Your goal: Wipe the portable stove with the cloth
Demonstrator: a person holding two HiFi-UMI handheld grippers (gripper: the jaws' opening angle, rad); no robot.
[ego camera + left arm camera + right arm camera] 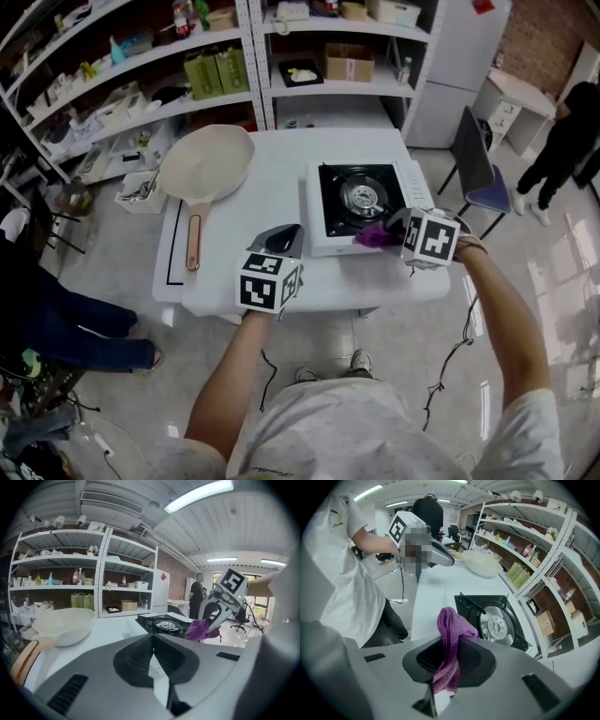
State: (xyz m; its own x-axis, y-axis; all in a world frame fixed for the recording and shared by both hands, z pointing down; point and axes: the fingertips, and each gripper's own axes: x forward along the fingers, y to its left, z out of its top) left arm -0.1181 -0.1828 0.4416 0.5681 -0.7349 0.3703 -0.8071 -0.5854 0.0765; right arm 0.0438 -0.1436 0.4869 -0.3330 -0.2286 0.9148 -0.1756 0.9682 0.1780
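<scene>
A cream pan [206, 161] is lying at the worktop's [281, 141] far left corner, well apart from the portable stove [359, 199], which is sitting by the right edge. The right tool [449, 641] is gripping the purple cloth [450, 620] over the stove's near edge. The left tool [152, 641] is hovering with its jaws together, holding nothing, near the worktop's near edge.

A cream pan [206, 161] lies on the white table [278, 192], shelves [141, 89] behind.
</scene>
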